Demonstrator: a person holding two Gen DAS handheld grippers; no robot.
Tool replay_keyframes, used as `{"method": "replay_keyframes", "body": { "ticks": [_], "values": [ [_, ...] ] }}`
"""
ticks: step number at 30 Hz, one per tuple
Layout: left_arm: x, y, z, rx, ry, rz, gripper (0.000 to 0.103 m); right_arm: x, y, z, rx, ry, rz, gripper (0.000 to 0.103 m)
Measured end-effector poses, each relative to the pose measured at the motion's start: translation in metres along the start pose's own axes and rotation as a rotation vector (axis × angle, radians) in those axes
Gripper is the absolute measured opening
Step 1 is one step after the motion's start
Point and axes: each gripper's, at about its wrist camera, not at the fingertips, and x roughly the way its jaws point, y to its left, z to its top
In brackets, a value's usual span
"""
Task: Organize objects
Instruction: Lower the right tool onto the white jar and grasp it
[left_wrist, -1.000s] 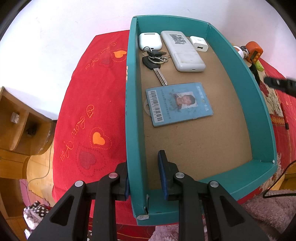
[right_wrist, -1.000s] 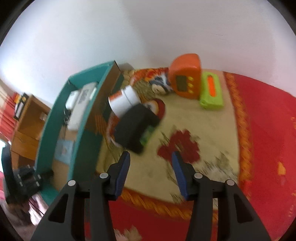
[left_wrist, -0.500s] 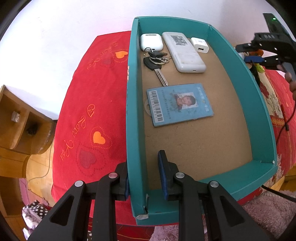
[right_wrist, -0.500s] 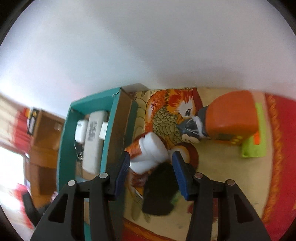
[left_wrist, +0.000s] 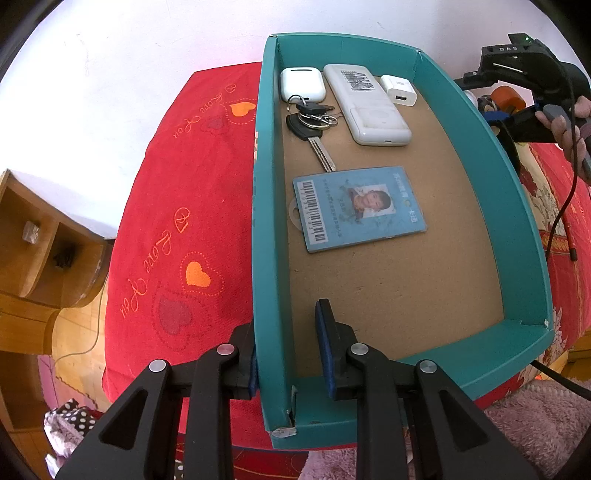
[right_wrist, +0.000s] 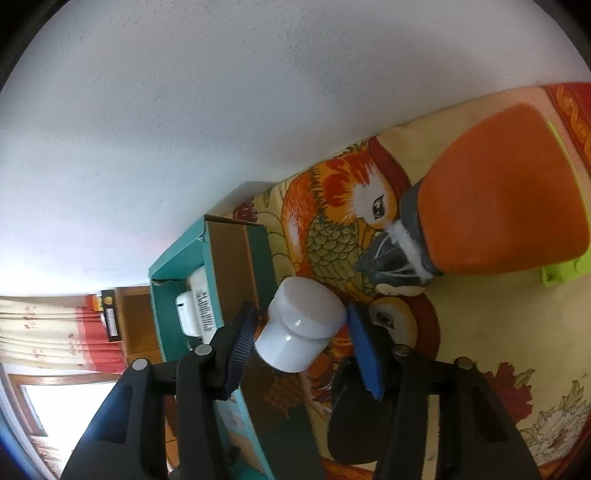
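Observation:
A teal box (left_wrist: 264, 236) lies on the red bed cover. It holds an earbud case (left_wrist: 302, 84), keys (left_wrist: 309, 122), a white remote (left_wrist: 367, 104), a charger (left_wrist: 399, 90) and a blue ID card (left_wrist: 358, 206). My left gripper (left_wrist: 288, 347) straddles the box's near-left wall, fingers close on either side of it. My right gripper (right_wrist: 301, 332) is open around a white bottle (right_wrist: 299, 332) with a white cap, standing beside the box's right wall (right_wrist: 236, 258). The fingers sit close to the bottle's sides; I cannot tell if they touch. The right gripper also shows in the left wrist view (left_wrist: 517, 96).
An orange timer (right_wrist: 498, 192) and a green object (right_wrist: 565, 269) stand to the right on the bird-patterned cloth (right_wrist: 332, 229). A black object (right_wrist: 354, 424) lies just behind the bottle. A wooden nightstand (left_wrist: 33, 251) is left of the bed. White wall behind.
My right gripper has moved forward and down from above the cloth until its open fingers flank the white bottle. The left gripper and the box have stayed put.

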Motion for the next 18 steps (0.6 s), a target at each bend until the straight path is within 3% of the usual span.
{"method": "replay_keyframes", "body": {
  "ticks": [3,6,10,12,14,18],
  "values": [
    [0.0,0.0,0.0,0.0,0.0,0.0,0.024,-0.005,0.008,-0.002,-0.067,-0.035,-0.044,0.047],
    [0.0,0.0,0.0,0.0,0.0,-0.001,0.024,-0.017,0.025,-0.011,-0.204,-0.115,-0.144,0.046],
    [0.0,0.0,0.0,-0.001,0.0,-0.002,0.024,-0.021,0.06,-0.035,-0.544,-0.24,-0.385,0.046],
    [0.0,0.0,-0.001,0.0,-0.001,-0.003,0.024,-0.012,0.069,-0.047,-0.654,-0.233,-0.448,0.046],
    [0.0,-0.001,-0.001,-0.001,-0.001,-0.002,0.024,-0.006,0.075,-0.057,-0.715,-0.226,-0.456,0.043],
    [0.0,-0.001,-0.001,-0.001,-0.002,-0.002,0.024,0.0,0.079,-0.059,-0.689,-0.204,-0.421,0.043]
  ]
}}
